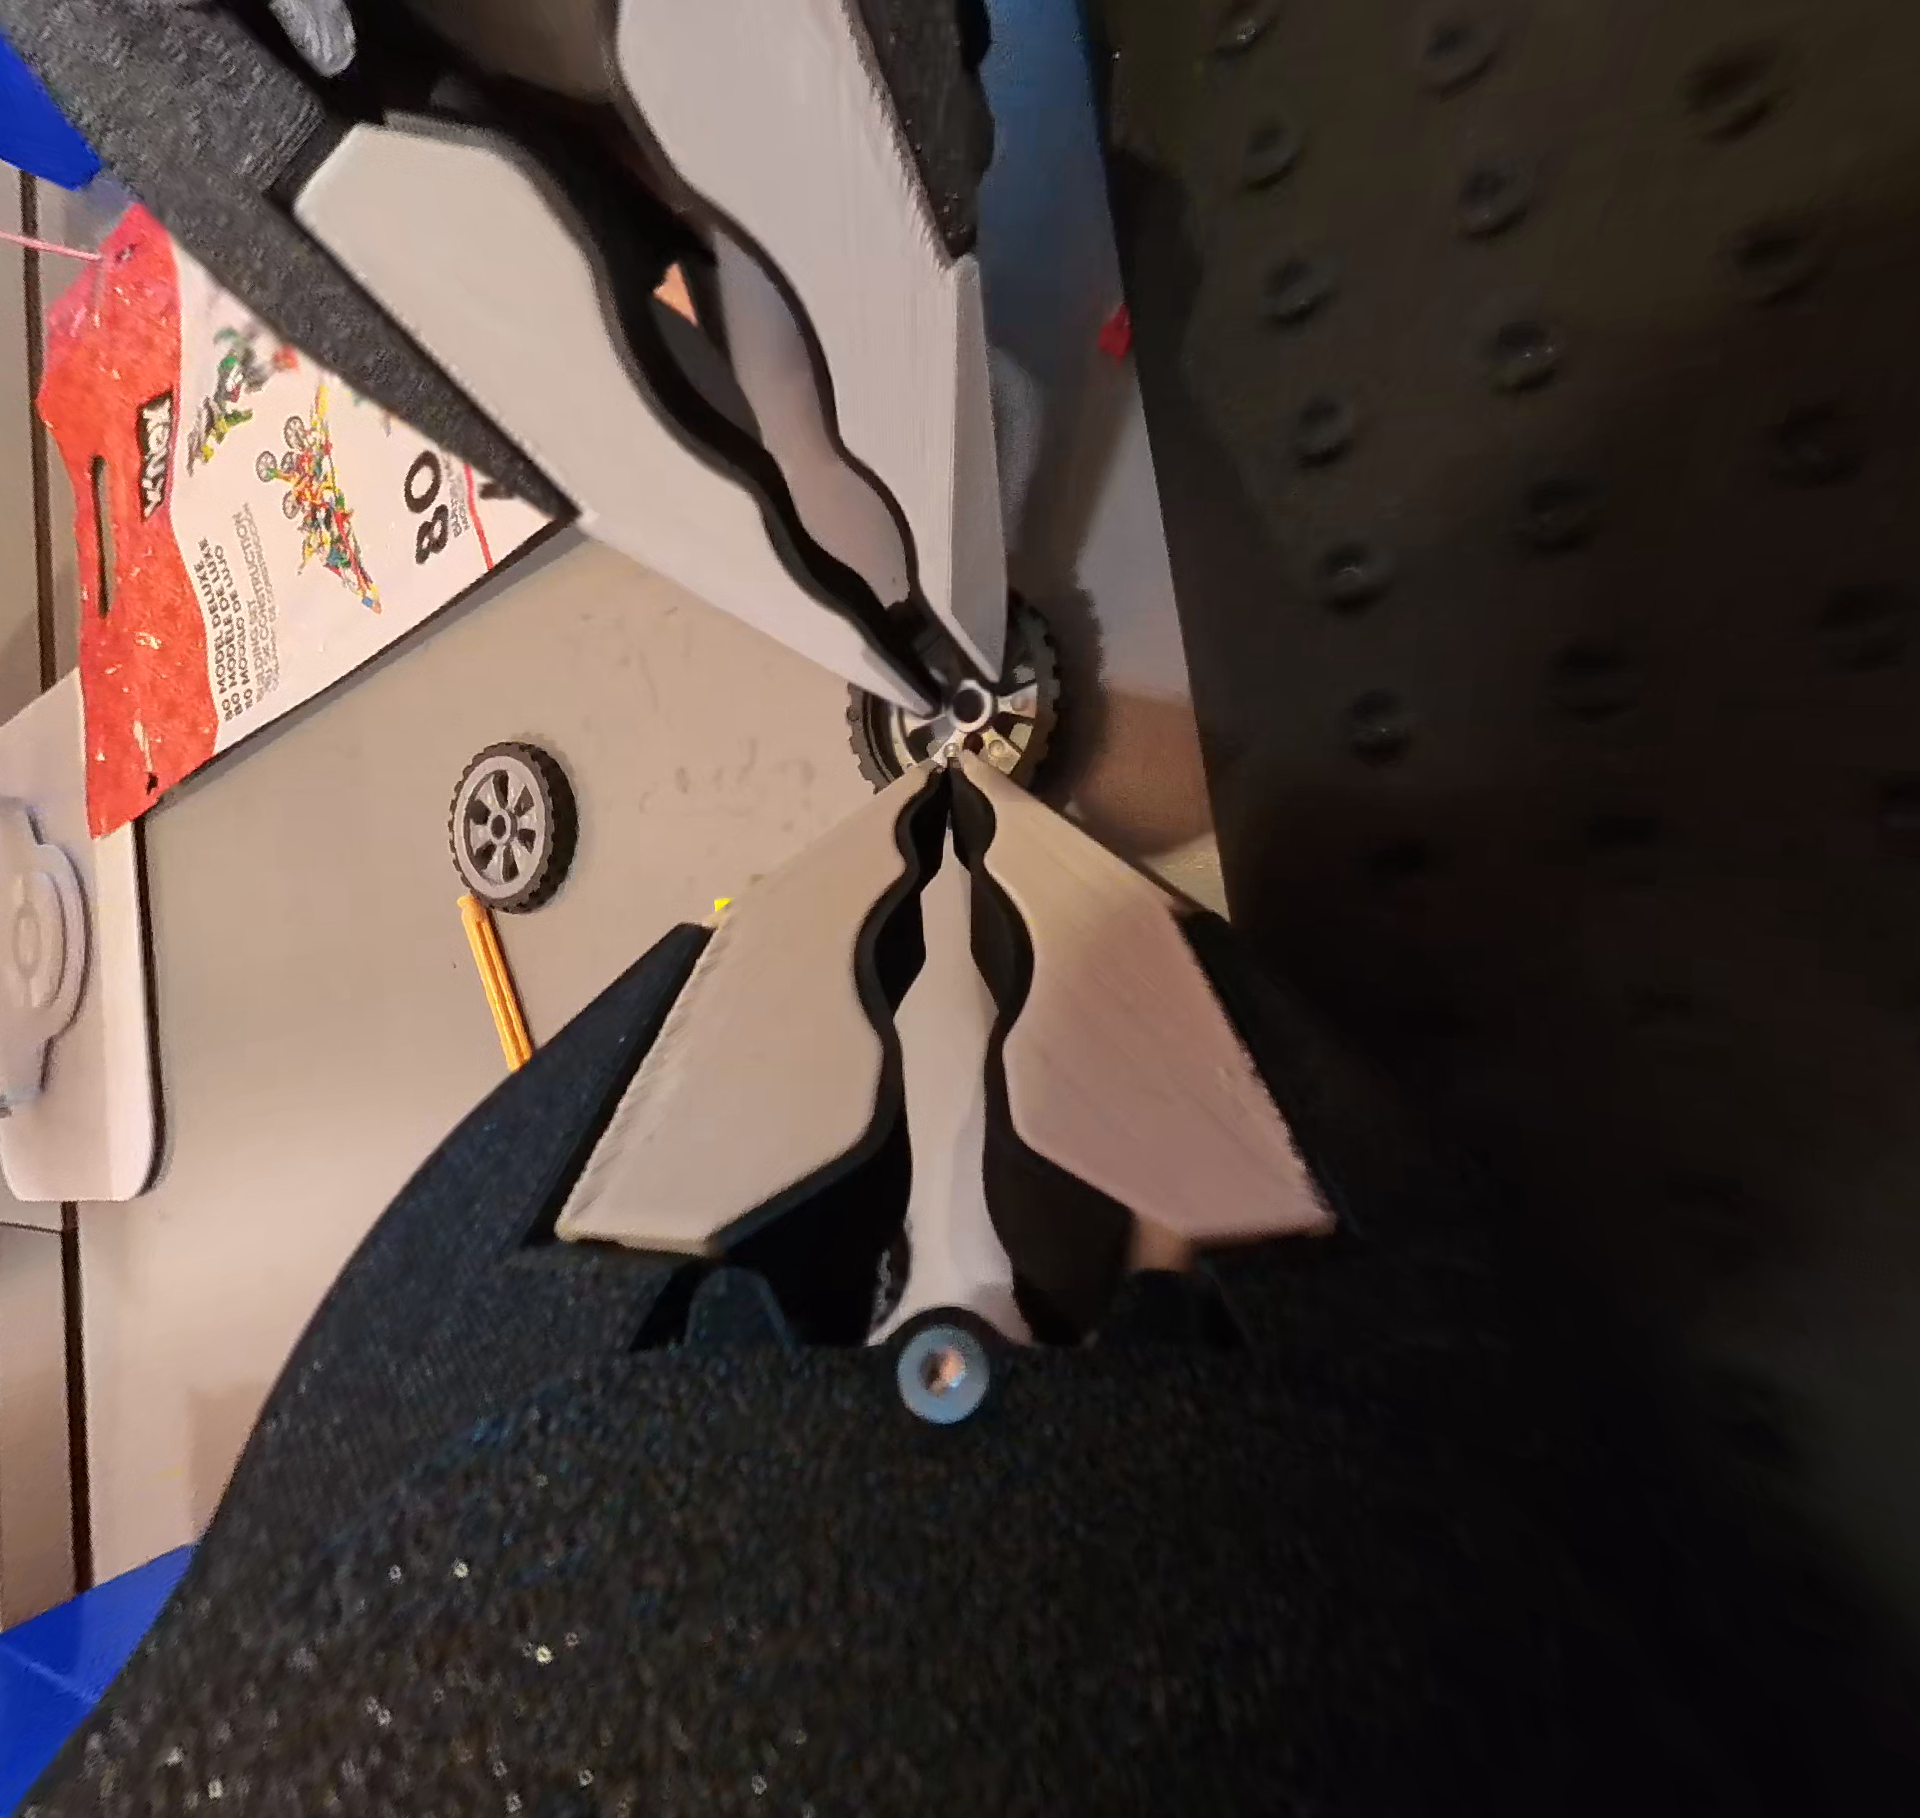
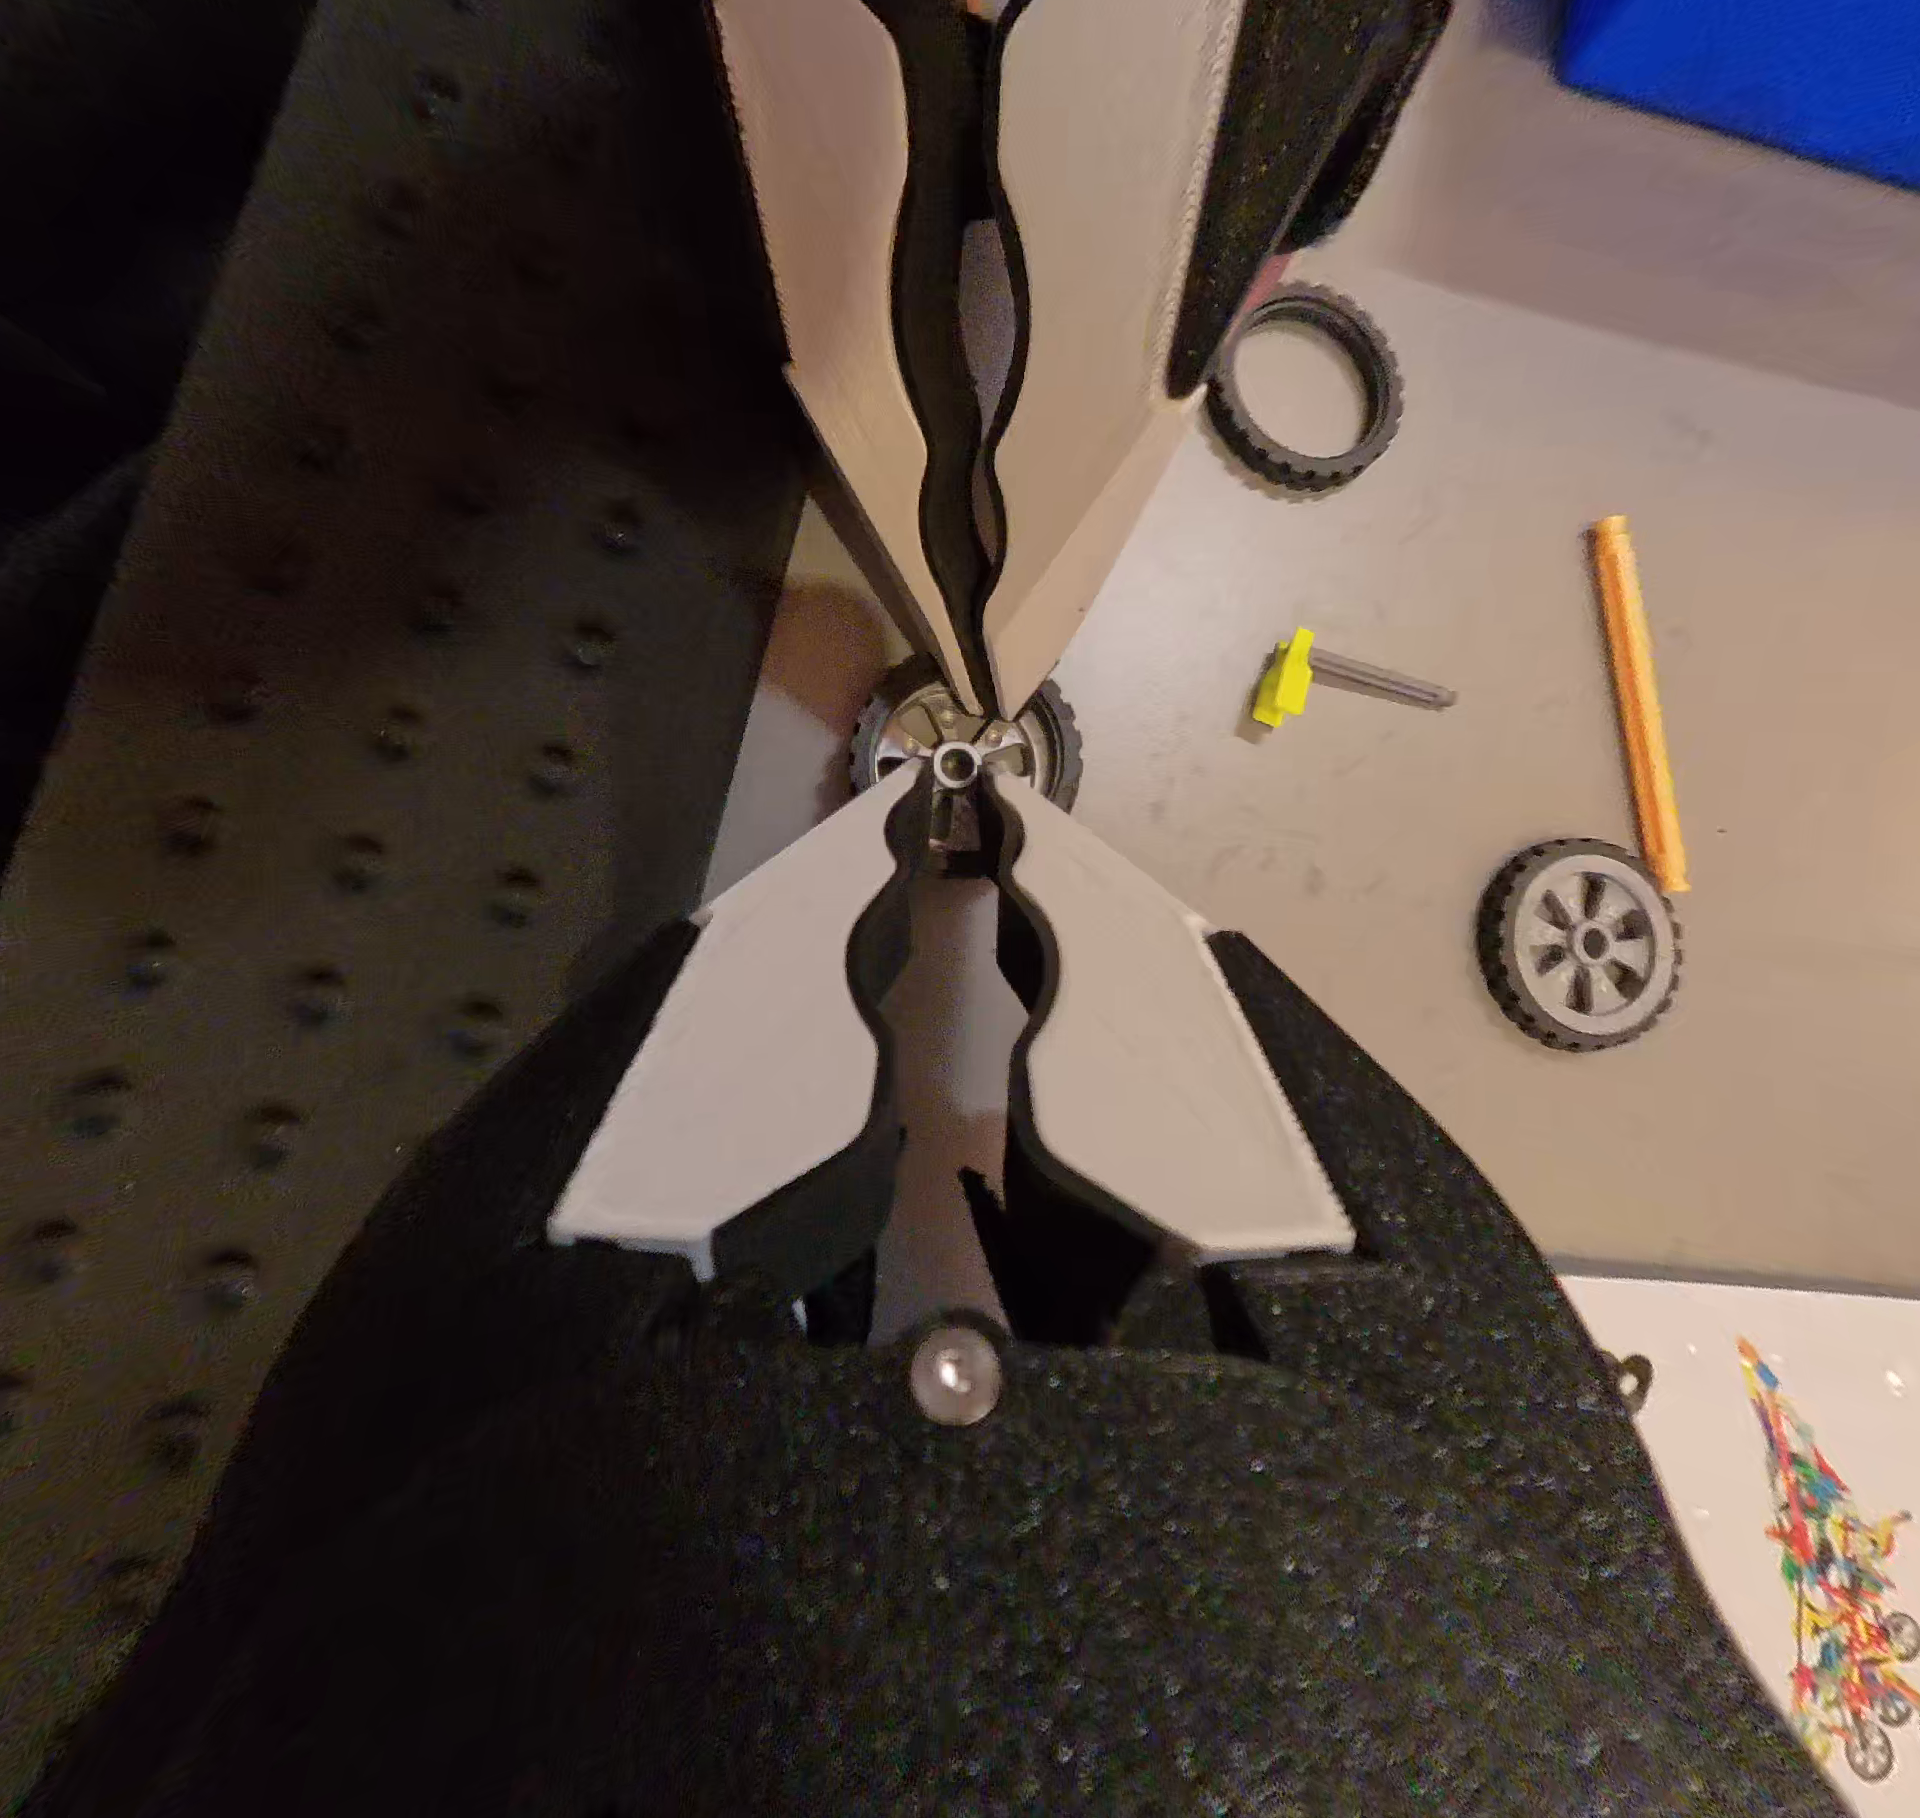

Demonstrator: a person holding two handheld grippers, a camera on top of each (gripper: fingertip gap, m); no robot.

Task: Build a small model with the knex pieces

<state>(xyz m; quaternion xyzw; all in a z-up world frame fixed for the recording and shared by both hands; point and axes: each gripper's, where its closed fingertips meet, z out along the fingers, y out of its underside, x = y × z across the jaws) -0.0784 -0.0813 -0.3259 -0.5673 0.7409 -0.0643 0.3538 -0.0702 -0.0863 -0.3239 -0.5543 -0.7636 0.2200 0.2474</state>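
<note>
A: Left wrist view first: the left gripper (image 1: 948, 776) has its jaws pressed together, tips touching the rim side of a small wheel (image 1: 961, 703). Whether they pinch a spoke or only rest against it, I cannot tell.

B: And the right gripper (image 1: 920, 672) comes in from the upper left there, jaws nearly together on a small dark piece right at the hub. From its own view the right gripper (image 2: 956, 802) pinches that black connector (image 2: 951, 828), its end just at the hub of the wheel (image 2: 961, 745).

A: So the wheel sits between the two sets of tips, at the grey table (image 2: 1351, 833) edge. Black knobbly tyre, grey spoked hub with a round centre hole.

B: Much of it is hidden by the fingers, and a dark dimpled surface (image 1: 1507, 625) fills one side.

A: Farther out lies a second wheel (image 2: 1579, 942), an orange rod (image 2: 1636, 708) touching it, a yellow clip on a grey rod (image 2: 1288, 682), and an empty black tyre (image 2: 1304, 386) partly behind the left gripper.

B: A red and white printed card (image 1: 239, 521) is cut off behind the right gripper.
</note>
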